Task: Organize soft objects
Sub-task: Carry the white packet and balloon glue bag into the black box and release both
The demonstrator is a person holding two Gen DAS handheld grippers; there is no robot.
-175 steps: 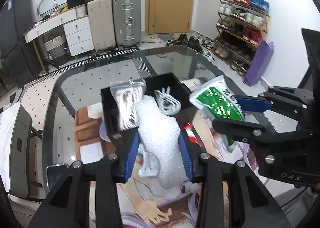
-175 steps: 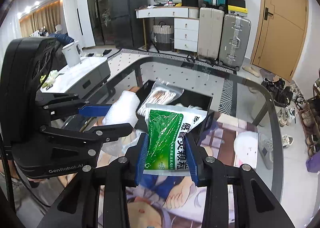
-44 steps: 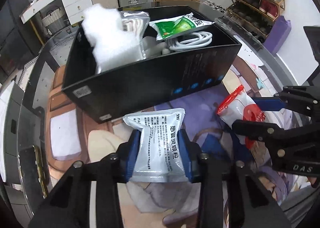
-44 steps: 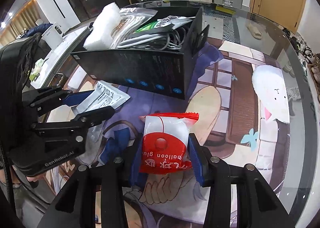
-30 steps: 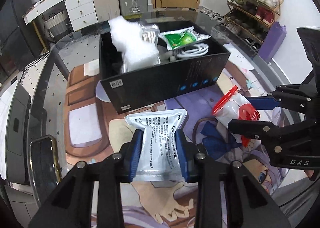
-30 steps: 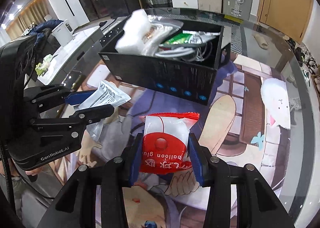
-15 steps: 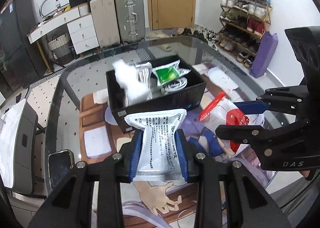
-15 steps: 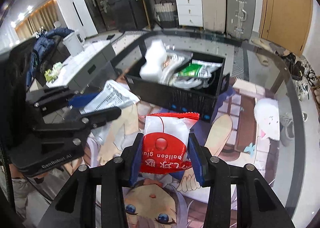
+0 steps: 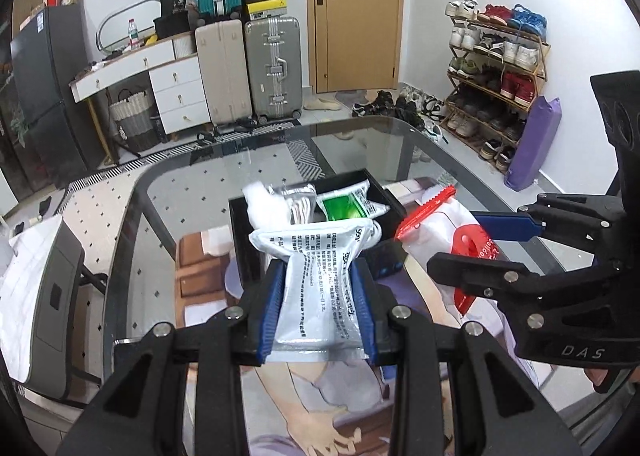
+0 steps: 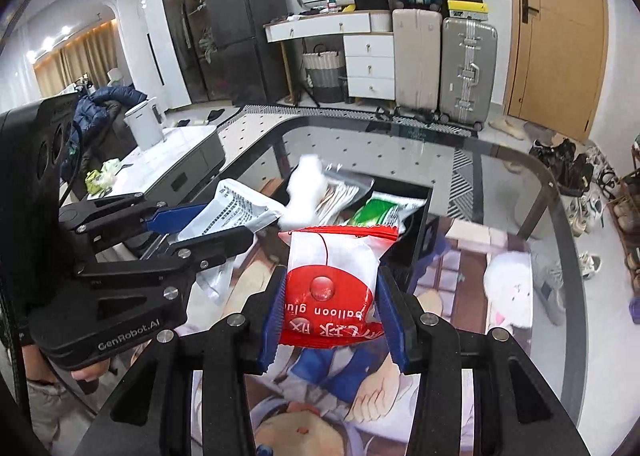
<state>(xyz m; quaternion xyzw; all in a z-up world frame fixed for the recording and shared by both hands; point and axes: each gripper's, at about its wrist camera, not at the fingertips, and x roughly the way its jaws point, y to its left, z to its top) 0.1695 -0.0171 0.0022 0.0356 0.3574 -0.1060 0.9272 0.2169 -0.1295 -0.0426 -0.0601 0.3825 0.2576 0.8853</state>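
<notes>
The open-topped black rectangular box [image 9: 256,252] is sitting on the glass table [image 9: 460,176], back from its curved far edge, with bare glass lying beyond and to both sides. A white foam piece [image 9: 264,208] and a green sachet [image 9: 344,208] are lying inside. The left gripper [image 9: 318,308] is hovering above the table just short of the box, clamping a silver-white printed foil pouch [image 9: 316,280]. Beside it, the right gripper [image 10: 332,316] is gripping a red-and-white balloon-glue packet [image 10: 332,280], likewise raised.
</notes>
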